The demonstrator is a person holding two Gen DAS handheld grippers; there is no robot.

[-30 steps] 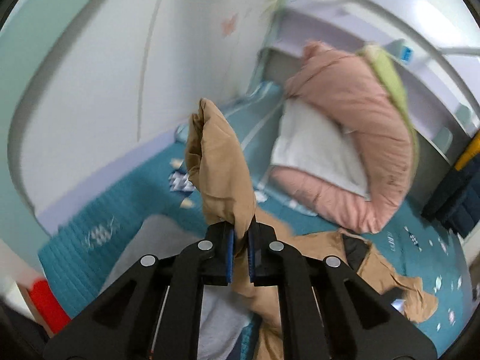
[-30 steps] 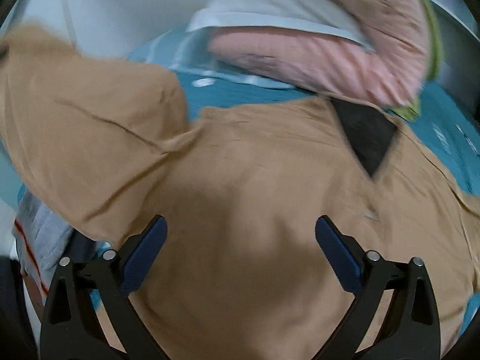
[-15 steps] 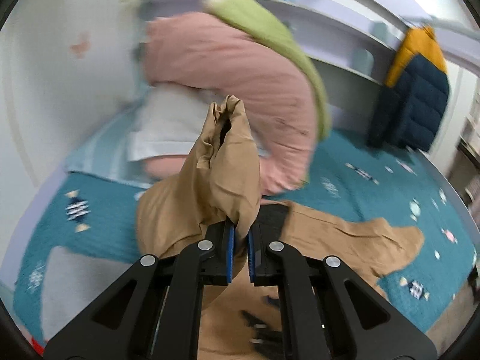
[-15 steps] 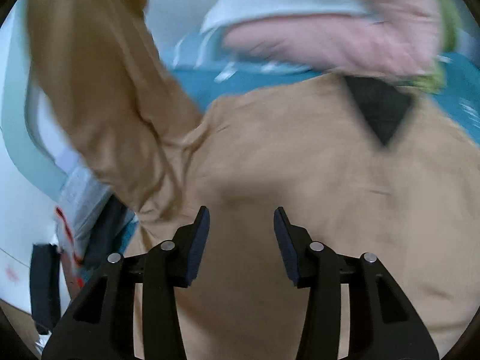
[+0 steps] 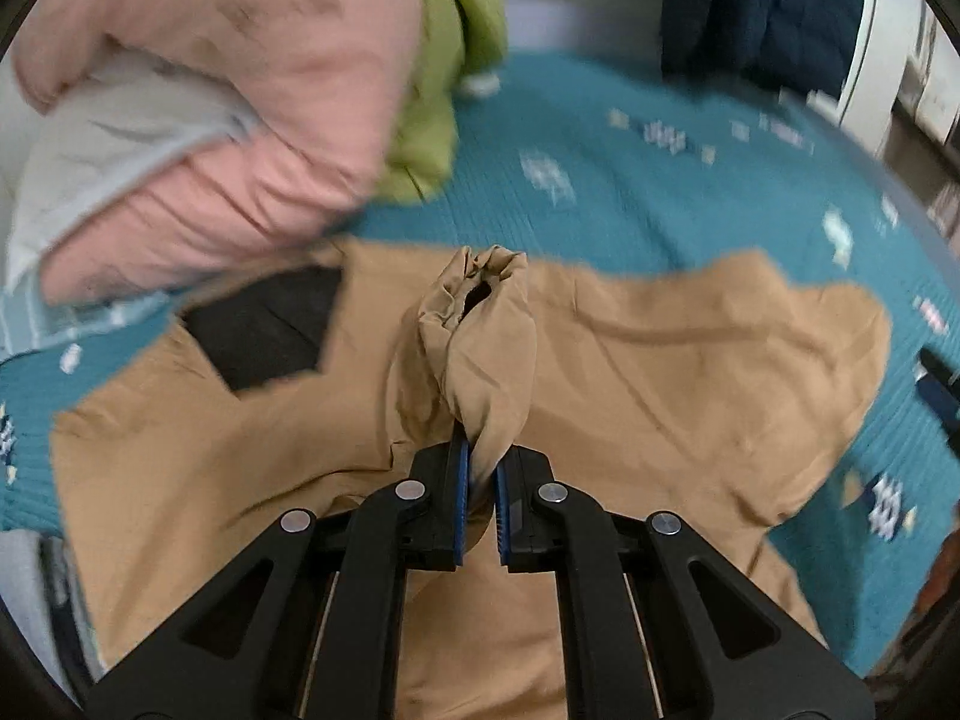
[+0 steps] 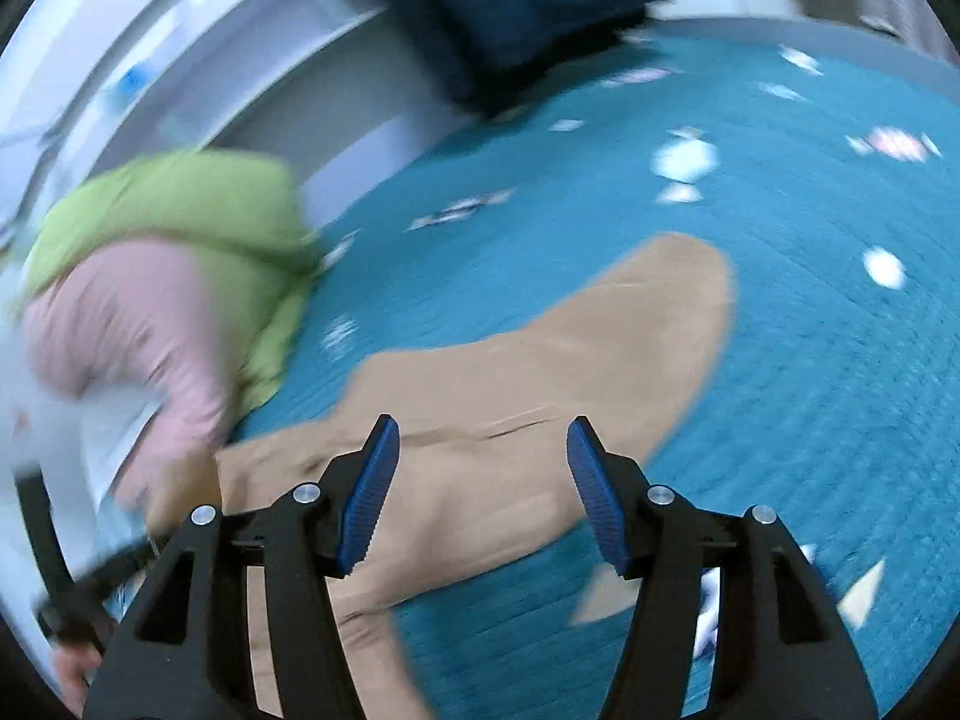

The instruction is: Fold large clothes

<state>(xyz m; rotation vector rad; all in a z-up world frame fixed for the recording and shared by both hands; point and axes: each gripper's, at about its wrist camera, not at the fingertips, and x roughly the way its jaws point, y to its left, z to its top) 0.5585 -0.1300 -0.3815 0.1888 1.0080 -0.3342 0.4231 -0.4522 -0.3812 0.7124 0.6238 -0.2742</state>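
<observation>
A large tan jacket (image 5: 690, 372) with a dark lining at the collar (image 5: 264, 330) lies spread on a teal quilt (image 5: 630, 180). My left gripper (image 5: 480, 480) is shut on the cuff end of one tan sleeve (image 5: 480, 330), which stands bunched above the jacket body. My right gripper (image 6: 480, 486) is open and empty, hovering over the other tan sleeve (image 6: 600, 360) lying flat on the quilt (image 6: 780, 300). The right wrist view is blurred.
A pink duvet (image 5: 240, 90) with a white pillow (image 5: 108, 144) and a green cover (image 5: 444, 60) is piled at the left. A dark blue jacket (image 5: 762, 6) hangs at the far side. Grey clothing (image 5: 24, 588) lies at the lower left.
My left gripper has swung right and down with the sleeve, over the jacket body. My right gripper has opened wider and turned right, toward the other sleeve.
</observation>
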